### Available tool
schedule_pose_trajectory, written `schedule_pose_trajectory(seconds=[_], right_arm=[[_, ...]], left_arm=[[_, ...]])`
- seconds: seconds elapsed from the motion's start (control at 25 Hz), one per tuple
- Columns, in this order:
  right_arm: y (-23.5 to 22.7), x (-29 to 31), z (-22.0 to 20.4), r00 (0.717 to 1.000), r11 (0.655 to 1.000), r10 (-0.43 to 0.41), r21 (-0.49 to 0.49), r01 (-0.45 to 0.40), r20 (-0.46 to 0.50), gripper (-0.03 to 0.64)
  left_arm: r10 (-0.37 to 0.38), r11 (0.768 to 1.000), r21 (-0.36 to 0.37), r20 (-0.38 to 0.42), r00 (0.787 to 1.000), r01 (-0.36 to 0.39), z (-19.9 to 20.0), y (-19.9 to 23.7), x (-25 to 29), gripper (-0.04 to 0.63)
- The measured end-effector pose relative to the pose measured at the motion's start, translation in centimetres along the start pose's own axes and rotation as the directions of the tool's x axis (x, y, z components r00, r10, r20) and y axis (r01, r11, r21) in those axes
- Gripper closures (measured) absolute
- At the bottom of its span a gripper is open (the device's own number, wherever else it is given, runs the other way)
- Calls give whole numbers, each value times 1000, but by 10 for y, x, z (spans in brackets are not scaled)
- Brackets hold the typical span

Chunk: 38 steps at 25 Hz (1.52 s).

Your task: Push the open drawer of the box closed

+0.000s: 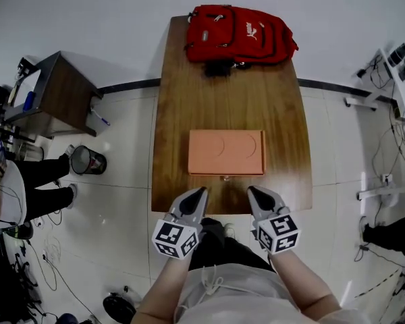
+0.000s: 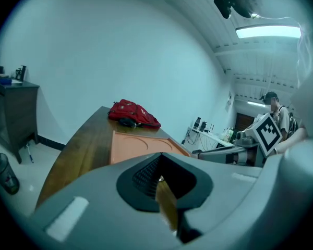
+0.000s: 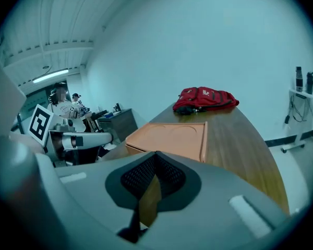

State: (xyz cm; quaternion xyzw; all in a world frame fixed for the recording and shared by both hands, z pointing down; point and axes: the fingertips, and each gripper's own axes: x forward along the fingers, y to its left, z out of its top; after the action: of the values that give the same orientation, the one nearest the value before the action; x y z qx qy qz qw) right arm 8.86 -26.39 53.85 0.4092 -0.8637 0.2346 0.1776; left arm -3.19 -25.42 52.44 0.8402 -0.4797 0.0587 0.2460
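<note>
Two grippers hover at the near edge of the tabletop [image 1: 182, 106], just short of the box [image 1: 226, 152]. The left gripper [image 1: 200, 193] is before the box's left half and the right gripper [image 1: 253, 192] before its right half. Both pairs of jaws are drawn together and hold nothing. The orange box has its drawer front [image 1: 224, 175] facing the grippers, not touching them. Beyond the box lies a red backpack [image 1: 239, 42].
</note>
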Motion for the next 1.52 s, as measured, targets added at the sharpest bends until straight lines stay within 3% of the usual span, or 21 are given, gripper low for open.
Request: schedule_pose_trajectory(seconds=[0.16, 0.36, 0.56, 0.8, 1.0, 1.32, 1.52], right_arm=[[25, -31, 28, 993, 995, 44, -96, -34, 105, 609], [51, -70, 63, 974, 987, 65, -156, -30, 219, 609], [76, -97, 78, 956, 985, 71, -170, -23, 284, 609], [110, -131, 68, 946, 983, 47, -181, 13, 322, 609], [153, -161, 29, 947, 989, -4, -136, 50, 322, 609], [261, -237, -24, 924, 972, -36, -200, 120, 380, 609], [300, -289, -63, 915, 972, -70, -177, 151, 396, 609]], left_arm=[[3, 998, 65, 76, 997, -8, 26, -32, -29, 589], [-18, 995, 100, 221, 975, -5, 82, -64, -69, 589], [-41, 986, 166, 246, 969, -1, 96, -85, -100, 589], [-59, 977, 211, 211, 976, 14, 72, -102, -143, 589], [-112, 986, 145, 217, 970, 81, 37, -119, -203, 589], [-172, 967, 221, 193, 966, 128, -9, -157, -315, 589], [-215, 950, 263, 171, 962, 166, -41, -193, -370, 589]])
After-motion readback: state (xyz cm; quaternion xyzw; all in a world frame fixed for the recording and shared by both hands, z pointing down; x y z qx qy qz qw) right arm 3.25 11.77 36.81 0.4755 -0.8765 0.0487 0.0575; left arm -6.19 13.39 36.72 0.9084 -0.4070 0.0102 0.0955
